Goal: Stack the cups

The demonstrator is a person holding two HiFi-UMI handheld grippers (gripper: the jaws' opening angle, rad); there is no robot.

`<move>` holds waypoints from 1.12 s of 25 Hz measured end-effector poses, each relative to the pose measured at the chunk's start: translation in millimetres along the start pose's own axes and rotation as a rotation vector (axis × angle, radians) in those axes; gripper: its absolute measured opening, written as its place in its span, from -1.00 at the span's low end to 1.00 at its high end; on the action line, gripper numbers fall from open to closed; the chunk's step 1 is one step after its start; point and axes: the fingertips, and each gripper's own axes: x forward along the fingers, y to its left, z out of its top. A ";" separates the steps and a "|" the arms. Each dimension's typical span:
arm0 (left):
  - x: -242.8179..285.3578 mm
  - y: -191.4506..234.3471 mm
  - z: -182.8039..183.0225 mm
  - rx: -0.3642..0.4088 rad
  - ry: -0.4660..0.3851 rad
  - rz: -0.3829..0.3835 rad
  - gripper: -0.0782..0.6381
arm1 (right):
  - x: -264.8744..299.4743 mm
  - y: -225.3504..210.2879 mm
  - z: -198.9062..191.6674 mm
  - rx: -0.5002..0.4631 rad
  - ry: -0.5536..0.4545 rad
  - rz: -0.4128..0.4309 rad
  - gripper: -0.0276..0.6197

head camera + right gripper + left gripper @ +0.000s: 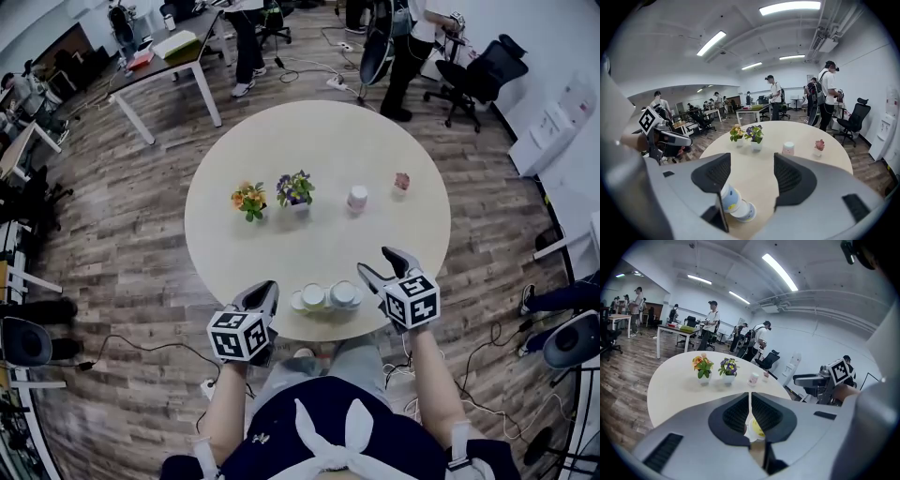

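Head view: cups [323,297] sit between left gripper [268,287], jaws pressed together, and right gripper [374,260], jaws spread. Next, I judge, right must grasp one cup.

One round beige table [225,246] is carrying three small potted plants: orange flowers [249,200], purple flowers [295,189], pink flowers [402,181]. One lone pink-and-white cup [357,198] and three pale paper cups [314,297] are sitting there too.

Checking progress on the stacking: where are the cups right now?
In the head view, the cups lie at the near edge of the round table, between the left claw and the right claw.
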 end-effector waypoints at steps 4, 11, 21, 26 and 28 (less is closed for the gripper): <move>2.8 1.8 6.9 -0.011 -0.016 0.022 -0.69 | 12.7 -19.1 15.4 -0.028 -0.003 0.002 -0.01; 9.1 13.2 10.9 -0.062 -0.038 0.073 -0.69 | 47.4 -50.0 33.6 -0.087 0.025 0.016 -0.01; 20.7 33.4 14.0 -0.108 -0.044 0.149 -0.69 | 108.5 -91.9 48.7 -0.136 0.092 0.023 0.00; 24.3 45.4 15.0 -0.133 -0.045 0.186 -0.69 | 142.8 -110.5 39.2 -0.131 0.146 0.014 0.02; 26.6 49.8 13.9 -0.142 -0.046 0.197 -0.69 | 155.9 -120.0 32.9 -0.127 0.166 0.000 0.03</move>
